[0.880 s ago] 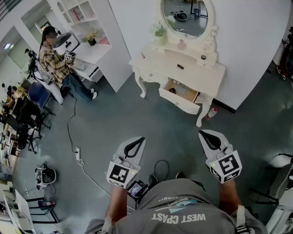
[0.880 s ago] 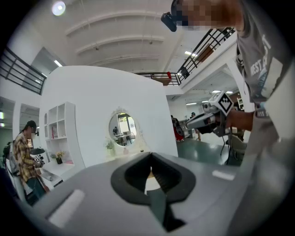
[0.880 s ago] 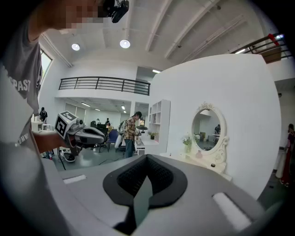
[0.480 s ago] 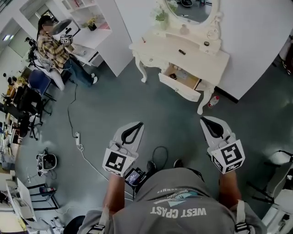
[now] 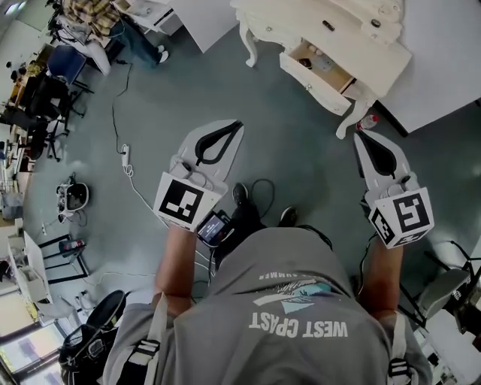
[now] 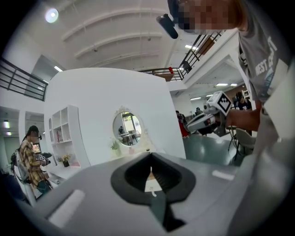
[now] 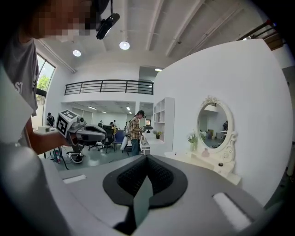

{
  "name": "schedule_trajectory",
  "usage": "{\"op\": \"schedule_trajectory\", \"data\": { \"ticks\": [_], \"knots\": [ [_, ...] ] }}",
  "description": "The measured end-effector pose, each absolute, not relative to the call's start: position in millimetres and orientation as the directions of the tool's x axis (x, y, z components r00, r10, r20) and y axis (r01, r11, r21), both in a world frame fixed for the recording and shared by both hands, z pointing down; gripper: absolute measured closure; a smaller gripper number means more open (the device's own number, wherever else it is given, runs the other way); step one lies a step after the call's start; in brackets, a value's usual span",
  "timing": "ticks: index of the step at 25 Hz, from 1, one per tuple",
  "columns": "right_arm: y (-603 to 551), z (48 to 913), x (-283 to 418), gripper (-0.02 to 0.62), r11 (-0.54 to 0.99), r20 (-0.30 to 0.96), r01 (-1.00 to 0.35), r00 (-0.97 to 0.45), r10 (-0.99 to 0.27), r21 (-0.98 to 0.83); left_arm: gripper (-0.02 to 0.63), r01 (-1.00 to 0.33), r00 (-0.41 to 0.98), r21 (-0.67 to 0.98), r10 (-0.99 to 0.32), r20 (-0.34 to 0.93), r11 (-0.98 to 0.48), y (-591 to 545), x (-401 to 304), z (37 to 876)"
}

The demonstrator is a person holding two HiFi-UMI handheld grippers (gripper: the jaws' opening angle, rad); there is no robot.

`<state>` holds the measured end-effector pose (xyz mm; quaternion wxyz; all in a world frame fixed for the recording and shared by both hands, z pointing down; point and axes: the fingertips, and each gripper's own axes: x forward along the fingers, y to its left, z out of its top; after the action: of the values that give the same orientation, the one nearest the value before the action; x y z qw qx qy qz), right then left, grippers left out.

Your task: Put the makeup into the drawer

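The cream dressing table (image 5: 285, 22) stands at the top of the head view, its drawer (image 5: 322, 69) pulled open with small items inside. A small dark makeup item (image 5: 328, 25) lies on the tabletop. My left gripper (image 5: 234, 126) and right gripper (image 5: 359, 137) are held out over the grey floor, well short of the table, both shut and empty. In the left gripper view the jaws of the left gripper (image 6: 150, 156) meet at the tips. The right gripper (image 7: 146, 157) points towards the table and its oval mirror (image 7: 214, 124), with a dark item (image 7: 221, 164) on the top.
A small bottle (image 5: 367, 120) lies on the floor by the table leg. A cable with a power strip (image 5: 125, 156) runs across the floor at left. Office chairs (image 5: 45, 98) and a seated person (image 5: 94, 15) are at the far left; white shelving (image 7: 163, 117) stands nearby.
The dressing table has slid towards the top right edge of the head view and looks nearer. Both grippers sit higher and larger in the picture, still shut and empty.
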<state>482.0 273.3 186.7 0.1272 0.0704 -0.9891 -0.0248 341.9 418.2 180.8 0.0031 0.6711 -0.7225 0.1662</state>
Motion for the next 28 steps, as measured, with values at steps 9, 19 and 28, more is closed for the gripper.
{"op": "schedule_trajectory", "data": {
  "ticks": [9,19,28],
  "knots": [
    [268.8,193.7,425.0,0.593,0.981,0.256,-0.179,-0.948,-0.191,0.071,0.604,-0.977,-0.066,-0.213,-0.974,0.217,0.019,411.3,278.3,192.3],
    [258.9,184.6,329.5,0.592,0.952,0.270,-0.298,-0.913,-0.305,0.070,0.604,-0.978,0.043,-0.189,-0.977,0.210,-0.083,387.9,167.8,183.7],
    [256.7,179.0,255.5,0.592,0.922,0.266,-0.378,-0.883,-0.388,0.088,0.604,-0.964,0.150,-0.186,-0.967,0.207,-0.189,370.3,92.3,185.8]
  ]
}}
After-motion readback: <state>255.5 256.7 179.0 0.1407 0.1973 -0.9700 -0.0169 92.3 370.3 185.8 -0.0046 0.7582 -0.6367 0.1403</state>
